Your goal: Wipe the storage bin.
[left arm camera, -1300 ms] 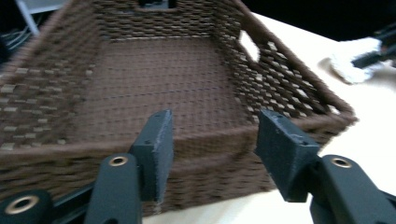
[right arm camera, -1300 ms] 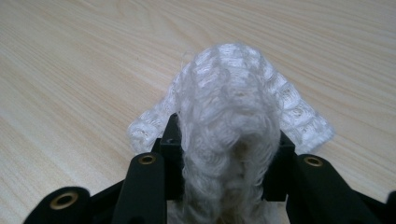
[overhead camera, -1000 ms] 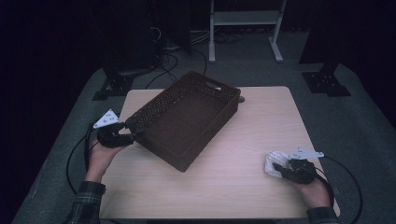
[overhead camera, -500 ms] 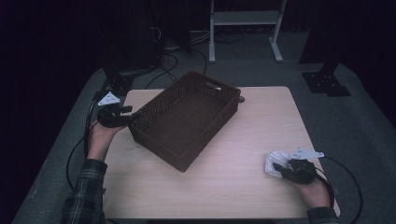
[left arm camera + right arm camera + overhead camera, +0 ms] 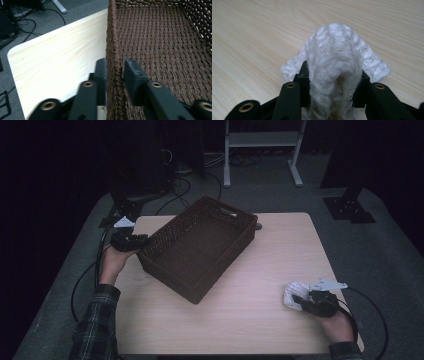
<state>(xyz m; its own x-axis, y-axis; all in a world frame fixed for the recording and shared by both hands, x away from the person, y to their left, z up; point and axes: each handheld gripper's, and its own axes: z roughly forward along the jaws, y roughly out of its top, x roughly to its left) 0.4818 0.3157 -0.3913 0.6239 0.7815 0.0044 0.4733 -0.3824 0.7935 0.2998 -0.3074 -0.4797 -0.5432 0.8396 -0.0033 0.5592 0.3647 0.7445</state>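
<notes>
A: The left gripper has slid along the side of the big brown woven basket toward the far end of the pale wooden table. Its jaws have just been closing, too. Now one black jaw is outside the basket's braided rim and the other is inside, with the wall between them.

B: Is it holding the basket tight?

A: The outside jaw looks right against the rim. The inside one is very close, but I cannot tell if it presses yet. I think the grip is nearly made.

B: And the other hand?

A: The right gripper has not moved. Its jaws are squeezed on a fluffy white knitted cloth near the right front corner of the table, well apart from the basket.

B: So what comes next?

A: I guess the left hand steadies the basket so the cloth can go in.
</notes>
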